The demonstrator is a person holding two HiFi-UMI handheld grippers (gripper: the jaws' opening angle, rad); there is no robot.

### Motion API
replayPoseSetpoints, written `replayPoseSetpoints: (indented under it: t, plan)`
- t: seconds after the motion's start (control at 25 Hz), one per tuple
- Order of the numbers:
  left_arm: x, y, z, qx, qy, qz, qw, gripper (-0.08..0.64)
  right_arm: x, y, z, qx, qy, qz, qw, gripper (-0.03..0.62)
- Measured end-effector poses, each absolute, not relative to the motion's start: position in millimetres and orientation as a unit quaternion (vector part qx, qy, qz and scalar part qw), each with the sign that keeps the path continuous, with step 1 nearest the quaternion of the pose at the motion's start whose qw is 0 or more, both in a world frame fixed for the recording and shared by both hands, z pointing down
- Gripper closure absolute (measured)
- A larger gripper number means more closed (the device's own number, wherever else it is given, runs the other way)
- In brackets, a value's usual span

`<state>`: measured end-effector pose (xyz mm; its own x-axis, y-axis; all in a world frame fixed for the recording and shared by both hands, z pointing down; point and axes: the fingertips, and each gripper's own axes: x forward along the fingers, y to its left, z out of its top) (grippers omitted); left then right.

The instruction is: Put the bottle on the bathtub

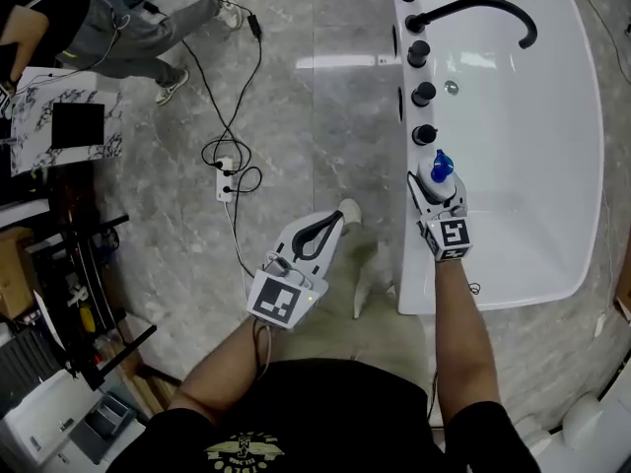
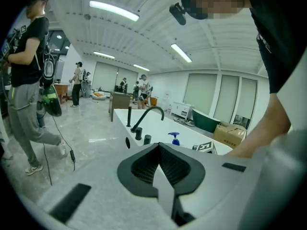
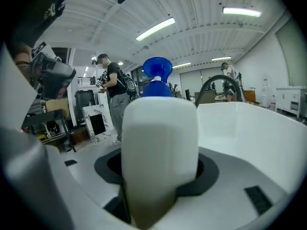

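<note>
Overhead, in the head view, the right gripper (image 1: 440, 200) was clamped on a white plastic bottle with a blue pump top (image 1: 441, 171). It held the bottle upright over the side ledge of the glossy white bathtub (image 1: 408, 279), just short of a row of round black knobs (image 1: 422, 94). The left gripper (image 1: 333, 223) hung well apart, over the grey marble floor (image 1: 296, 97).

In the left gripper view, its jaws met with nothing between them.

In the right gripper view, the bottle's body filled the jaws, with the pump uppermost. Whether its base touched the ledge could not be told; setting it down probably needed only a straight lowering by the right hand.
</note>
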<state>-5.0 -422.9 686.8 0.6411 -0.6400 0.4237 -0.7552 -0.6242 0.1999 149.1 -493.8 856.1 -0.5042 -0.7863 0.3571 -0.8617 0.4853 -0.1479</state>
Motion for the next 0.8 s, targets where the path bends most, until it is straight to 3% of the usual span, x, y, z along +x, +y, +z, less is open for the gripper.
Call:
replayPoseSetpoints:
  t: [0.8]
  plan:
    - [-37, -372, 663, 0.878, -0.424, 0.158, 0.156, 0.551, 151, -410, 881, 0.419, -0.864, 0.156, 0.231, 0.324]
